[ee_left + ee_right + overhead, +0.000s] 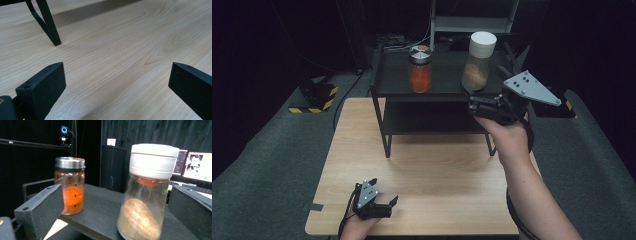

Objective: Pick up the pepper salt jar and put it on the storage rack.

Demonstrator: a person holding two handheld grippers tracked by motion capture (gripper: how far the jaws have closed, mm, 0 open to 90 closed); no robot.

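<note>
A tall clear jar (478, 62) with a white lid and brown powder stands on the top of a black shelf (447, 87), at its right. To its left is a shorter jar (420, 70) of orange powder with a silver lid. My right gripper (487, 84) is open at the shelf's front right edge. In the right gripper view the white-lidded jar (146, 195) stands between the spread jaws of the right gripper (115, 195), with gaps on both sides, and the orange jar (70, 185) is behind the left jaw. My left gripper (383, 192) lies open and empty near the table's front edge.
The black two-tier shelf stands at the back of the wooden table (432, 180); one of its legs (51, 25) rises ahead of the left gripper (117, 75). A yellow-and-black striped object (314, 97) lies on the grey floor at left. A lit monitor (197, 166) is behind the shelf.
</note>
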